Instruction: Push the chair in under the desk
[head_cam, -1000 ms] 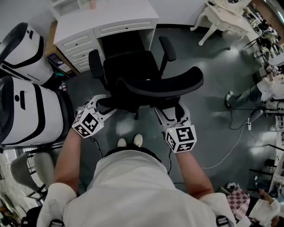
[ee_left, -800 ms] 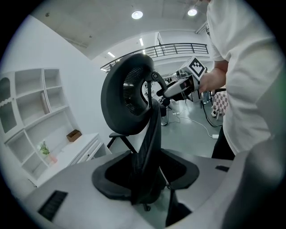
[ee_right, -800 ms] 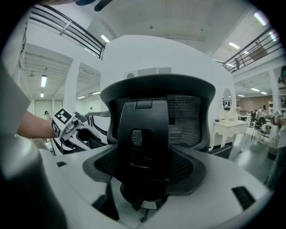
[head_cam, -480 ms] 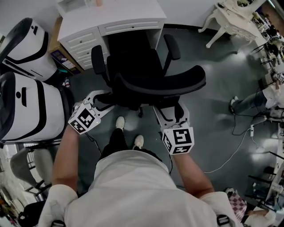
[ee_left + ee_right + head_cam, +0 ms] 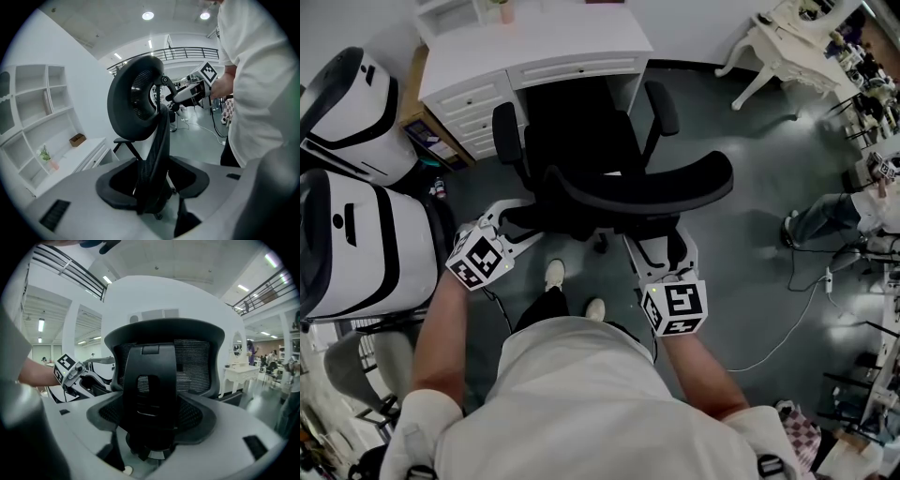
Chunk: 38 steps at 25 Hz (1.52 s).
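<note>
Chair [image 5: 581,141] at 12 o'clock, seat nosing under desk [image 5: 534,47]. Left gripper [image 5: 512,223] jaws, just opening, loosely straddle the backrest [image 5: 647,183] edge; right gripper [image 5: 661,248] jaws gape round its spine [image 5: 150,390]. Heavy yet probably rolls: push the stiff spine

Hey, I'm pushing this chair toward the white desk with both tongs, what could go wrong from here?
One: the armrests look wider than the opening under the desk, so they may bump the drawers or the desk front. Two: the left tongs, which have just been opening, and the right tongs only straddle the chair back, open and unclamped, so it could swivel or roll off line.
</note>
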Available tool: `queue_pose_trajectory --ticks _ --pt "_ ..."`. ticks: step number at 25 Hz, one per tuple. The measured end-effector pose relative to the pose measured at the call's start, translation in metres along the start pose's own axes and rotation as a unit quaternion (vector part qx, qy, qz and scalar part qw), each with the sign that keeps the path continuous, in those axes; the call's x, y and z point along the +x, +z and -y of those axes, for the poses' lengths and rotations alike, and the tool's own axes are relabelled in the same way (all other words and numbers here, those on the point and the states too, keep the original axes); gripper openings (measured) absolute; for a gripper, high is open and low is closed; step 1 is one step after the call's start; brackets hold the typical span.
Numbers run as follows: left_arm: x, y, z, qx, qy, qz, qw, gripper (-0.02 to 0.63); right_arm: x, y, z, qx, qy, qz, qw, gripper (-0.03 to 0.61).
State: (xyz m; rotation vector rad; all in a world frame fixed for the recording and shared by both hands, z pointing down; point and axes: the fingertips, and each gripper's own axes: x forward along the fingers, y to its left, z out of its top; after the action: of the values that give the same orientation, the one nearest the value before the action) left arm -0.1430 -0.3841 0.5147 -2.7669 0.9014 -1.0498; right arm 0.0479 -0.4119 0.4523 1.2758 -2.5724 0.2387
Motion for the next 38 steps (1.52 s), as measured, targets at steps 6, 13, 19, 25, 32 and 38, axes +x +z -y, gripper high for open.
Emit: queue_pose_trajectory --ticks 6,13,19,25,32,38 --pt "0.004 -0.004 -0.021 0.001 -0.004 0.004 1.0 0.201 0.022 0.006 0.004 -0.003 -0.001 -0.005 1.0 0.321" --pt "0.014 -0.004 -0.038 0.002 -0.005 0.008 1.0 0.197 0.042 0.011 0.014 -0.002 0.003 -0.01 1.0 0.319" --pt "0.019 -0.005 -0.057 0.003 -0.005 0.011 0.9999 0.199 0.057 0.017 0.019 0.001 -0.002 -0.009 1.0 0.321" --pt "0.025 -0.008 -0.078 0.001 -0.007 0.011 0.9999 0.199 0.079 0.022 0.024 -0.003 0.002 -0.013 1.0 0.321" --pt "0.034 -0.008 -0.095 0.001 -0.009 0.015 0.9998 0.195 0.099 0.028 0.034 -0.006 0.009 -0.019 1.0 0.321" --pt "0.04 -0.008 -0.111 -0.001 -0.013 0.016 0.9998 0.193 0.114 0.034 0.04 -0.007 0.011 -0.019 1.0 0.321"
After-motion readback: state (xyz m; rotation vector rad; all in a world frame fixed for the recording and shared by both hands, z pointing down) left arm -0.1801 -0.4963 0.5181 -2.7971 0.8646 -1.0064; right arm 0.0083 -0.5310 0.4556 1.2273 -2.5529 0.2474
